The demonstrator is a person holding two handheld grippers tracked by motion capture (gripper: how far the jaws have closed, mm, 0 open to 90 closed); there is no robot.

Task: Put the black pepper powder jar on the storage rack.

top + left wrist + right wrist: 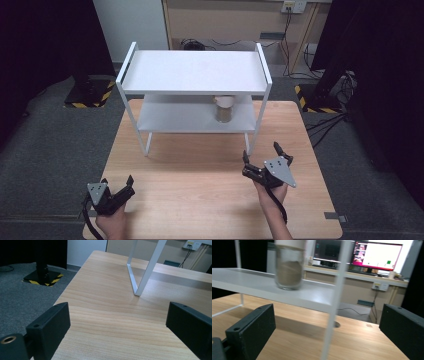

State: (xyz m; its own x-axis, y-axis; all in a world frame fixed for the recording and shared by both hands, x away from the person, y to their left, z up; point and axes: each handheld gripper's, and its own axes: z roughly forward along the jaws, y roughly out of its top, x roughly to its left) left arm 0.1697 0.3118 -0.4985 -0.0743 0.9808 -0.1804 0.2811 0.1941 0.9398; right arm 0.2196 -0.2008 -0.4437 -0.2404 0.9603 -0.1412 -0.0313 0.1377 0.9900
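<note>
No text, label, brand or number can be read anywhere. Ahead of the right gripper's jaws, the lit monitor (pixel 375 255) carries windows and marks too blurred to make out — the jar (pixel 289 265) on the shelf shows no label.

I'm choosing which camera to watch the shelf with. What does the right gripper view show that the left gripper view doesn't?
Right gripper view alone: a jar with brownish contents standing on the rack's lower shelf, and lit monitors behind. Left gripper view alone: grey carpet and a stand base with yellow-black stripes. Both: the wooden table, a white rack leg, and wide-open black jaws.
</note>
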